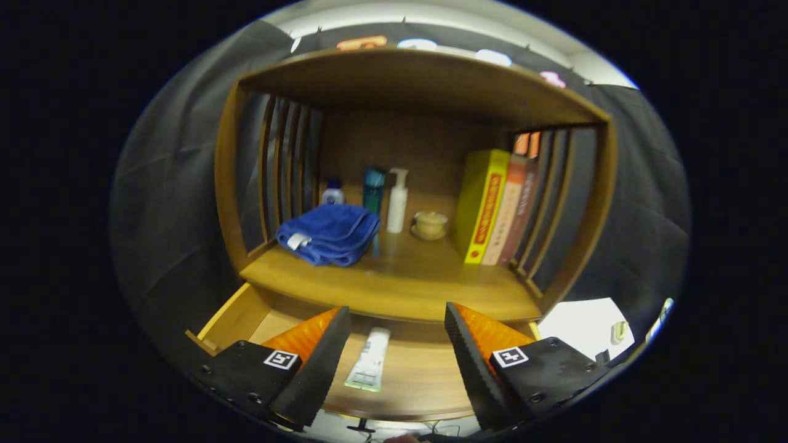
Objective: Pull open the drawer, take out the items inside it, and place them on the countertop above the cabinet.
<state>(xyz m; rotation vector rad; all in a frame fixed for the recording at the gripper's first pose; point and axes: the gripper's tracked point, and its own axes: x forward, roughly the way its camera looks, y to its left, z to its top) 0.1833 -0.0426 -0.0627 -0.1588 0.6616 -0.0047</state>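
- Wooden cabinet (229, 184) is standing against dark cloth, its countertop (406, 280) carrying a folded blue towel (329, 234), three bottles (397, 200), a small jar (430, 224) and upright books (492, 206).
- Below, the drawer (234, 317) is sitting pulled open, with a tube (369, 360) lying flat inside.
- Above the drawer, the gripper (397, 323) is hovering with fingers spread wide, gripping nothing; the tube is lying between them.

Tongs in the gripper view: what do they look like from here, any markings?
The tongs have two wedge-shaped fingers lined with foam-like pads. Each sits on a black bolted mount bearing a square black-and-white tag. They stand open over the drawer, either side of a tube.
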